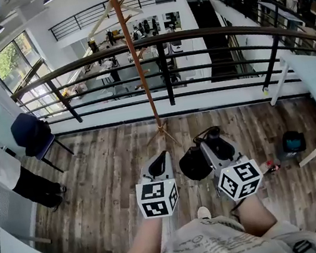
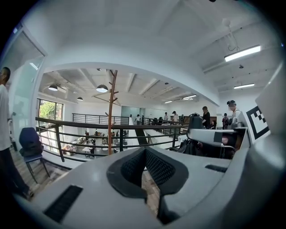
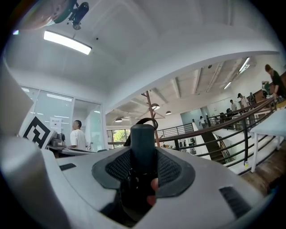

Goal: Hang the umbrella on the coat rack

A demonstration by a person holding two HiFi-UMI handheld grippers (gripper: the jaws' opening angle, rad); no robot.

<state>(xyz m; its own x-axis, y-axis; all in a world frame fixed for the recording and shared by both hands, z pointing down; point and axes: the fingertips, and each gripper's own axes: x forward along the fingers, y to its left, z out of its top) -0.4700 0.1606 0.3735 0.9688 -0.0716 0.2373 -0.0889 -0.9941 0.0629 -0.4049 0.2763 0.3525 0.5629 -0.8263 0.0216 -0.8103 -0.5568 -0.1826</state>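
My right claw (image 1: pixel 212 145) was clamped on the umbrella (image 1: pixel 196 163). Its mesh-textured pads (image 3: pixel 119 166) pressed either side of the handle (image 3: pixel 143 144), a smooth, dark, round-topped cylinder standing upright between them. A thin dark strap (image 3: pixel 146 120) looped above its top. Below the handle the folded black cloth bunched into a soft rounded bundle, hanging just beside the claw over the floor (image 1: pixel 106 174). A small reddish spot sat low on the handle, perhaps a button; it was too blurred to tell.

My left claw (image 1: pixel 159 156) was beside it, jaws drawn together at the tips with nothing between them. Its pads carried the same dark mesh set in smooth grey plastic.

The rack (image 1: pixel 133 54) stood ahead of both claws, well apart from the umbrella. It was a slim brown wooden pole with short angled pegs near the top and splayed feet on the worn grey-brown planks. Behind it ran a dark metal railing (image 1: pixel 164 61) of round bars.
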